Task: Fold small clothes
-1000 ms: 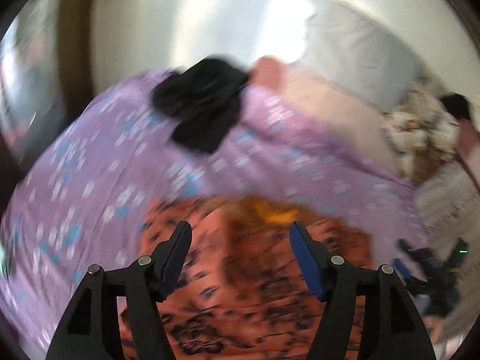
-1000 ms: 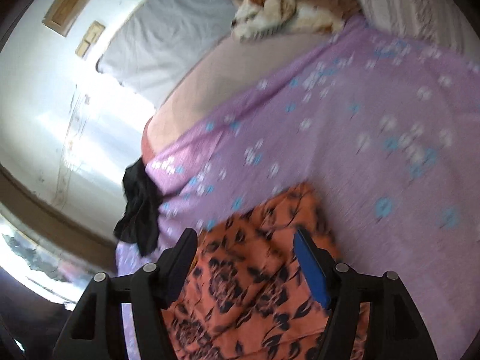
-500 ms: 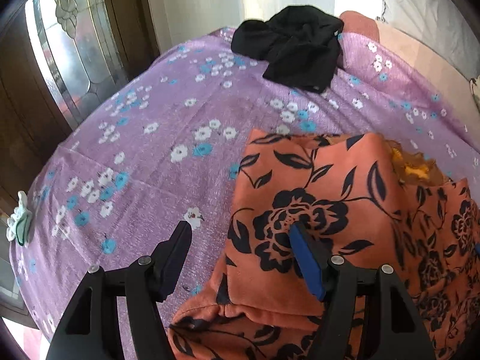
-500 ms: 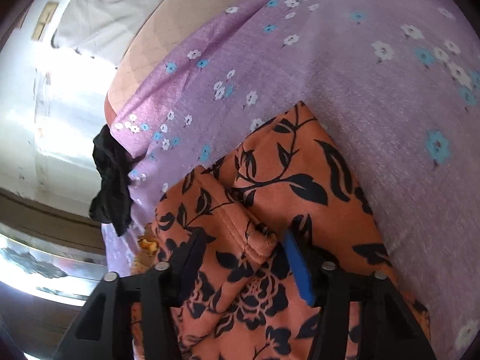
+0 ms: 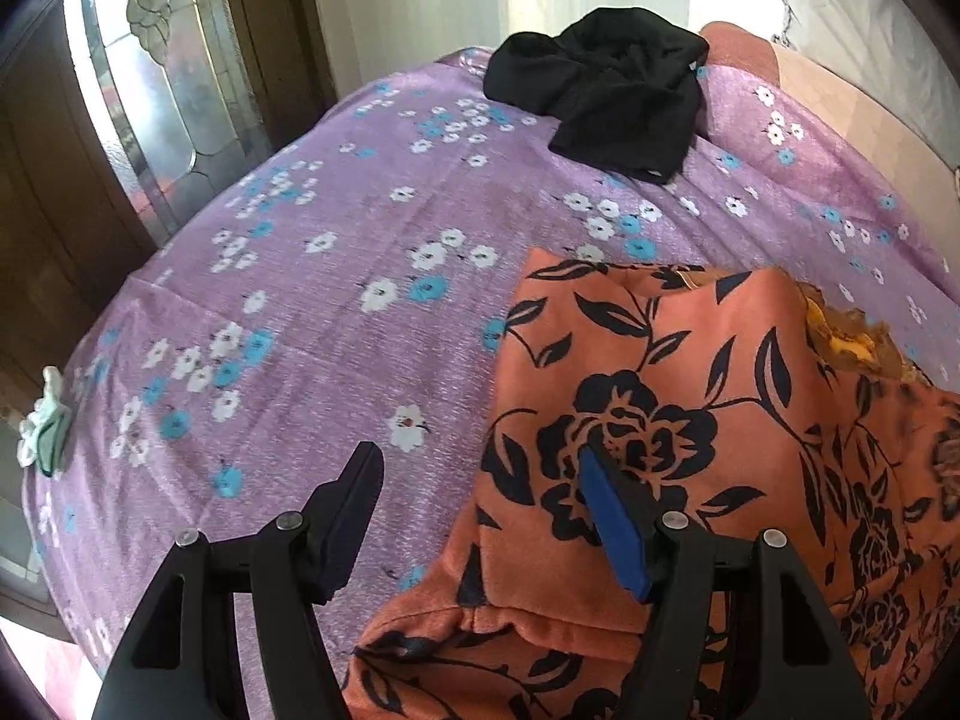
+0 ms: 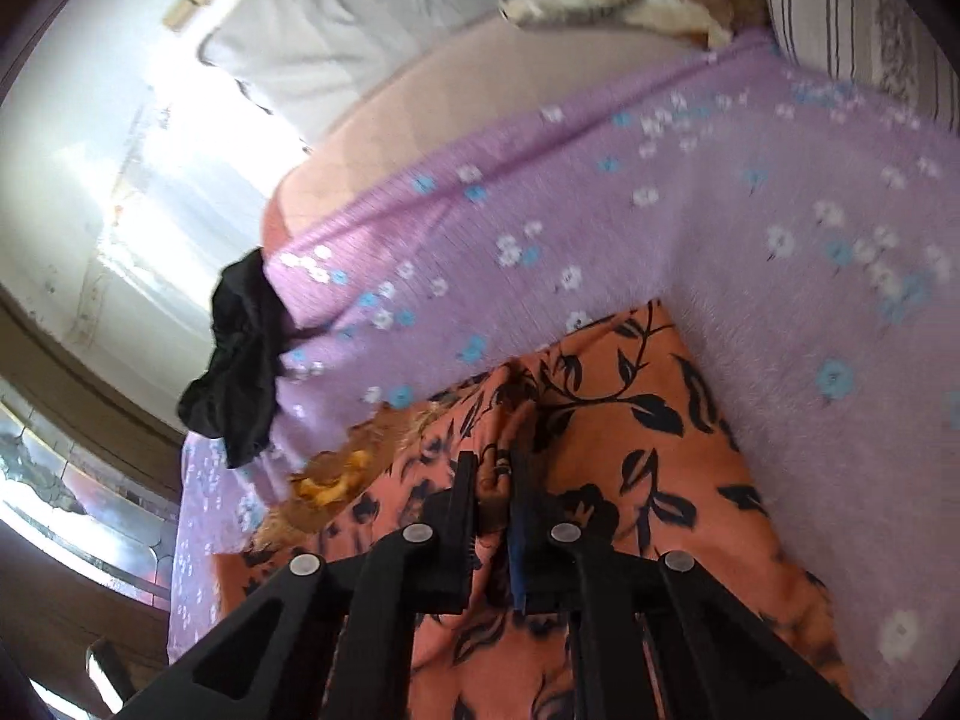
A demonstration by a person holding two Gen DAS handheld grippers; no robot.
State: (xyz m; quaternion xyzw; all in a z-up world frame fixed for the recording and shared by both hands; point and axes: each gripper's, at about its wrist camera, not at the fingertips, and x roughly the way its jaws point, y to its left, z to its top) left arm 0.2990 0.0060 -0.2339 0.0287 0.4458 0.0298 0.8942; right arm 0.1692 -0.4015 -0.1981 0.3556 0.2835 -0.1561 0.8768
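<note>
Pinching a raised ridge of the orange floral garment (image 6: 630, 480), the right gripper (image 6: 493, 468) is sitting with its jaws pressed together on the cloth in the lower middle of the right wrist view. In the left wrist view, the left gripper (image 5: 480, 474) is hovering spread wide over the garment's left edge, one finger over the purple flowered bedspread (image 5: 312, 312) and the other over the orange cloth, gripping nothing.

Folding is looking only partly done: the orange floral garment (image 5: 690, 420) is lying at the lower right of the left wrist view with one flap already doubled over its middle, a yellow lining peeking out at the far right, while the rest is lying bunched and uneven. Further folds and squaring are probably remaining. A black garment (image 5: 612, 90) is waiting crumpled at the upper middle, not yet folded.

The orange piece's long axis is running from the bottom of the frame up toward the upper right, its corner pointing away from the camera.
</note>
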